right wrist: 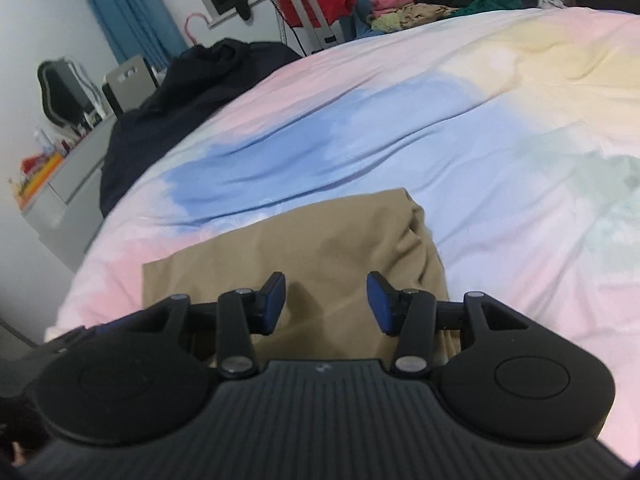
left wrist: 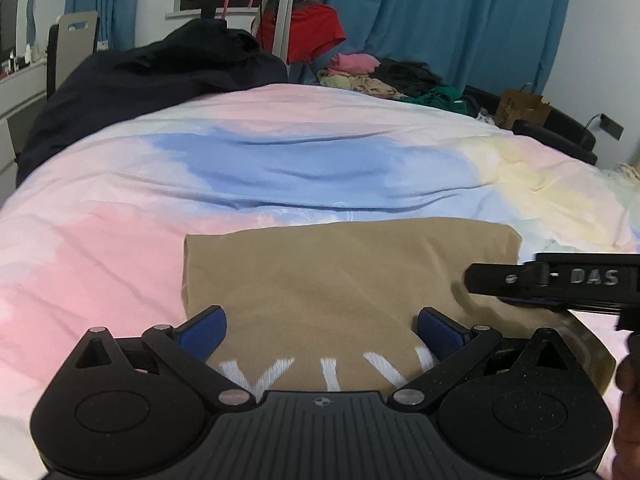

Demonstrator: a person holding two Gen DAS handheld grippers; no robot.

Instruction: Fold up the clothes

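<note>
At the far left edge of the bed, a dark navy garment lies in a rumpled heap on the pastel pink, blue and yellow bedspread. Nearer, toward the bed's near edge, a tan folded garment with white lettering rests flat on the bedspread as a tidy rectangle, its far edge straight and its right side showing soft bunched folds in the right wrist view. The left claw hangs just over the near part of this garment, its blue-padded fingers spread wide with nothing between them, the white letters visible in the gap. To its right, the right claw is also parted, empty, poised above the tan cloth near its right side; from the left wrist view its black body marked "DAS" reaches in over the garment's right corner. Farther right, beyond the bed's far edge, sits a mixed pile of pink, beige, black and green clothes, with blue curtains hanging behind.
</note>
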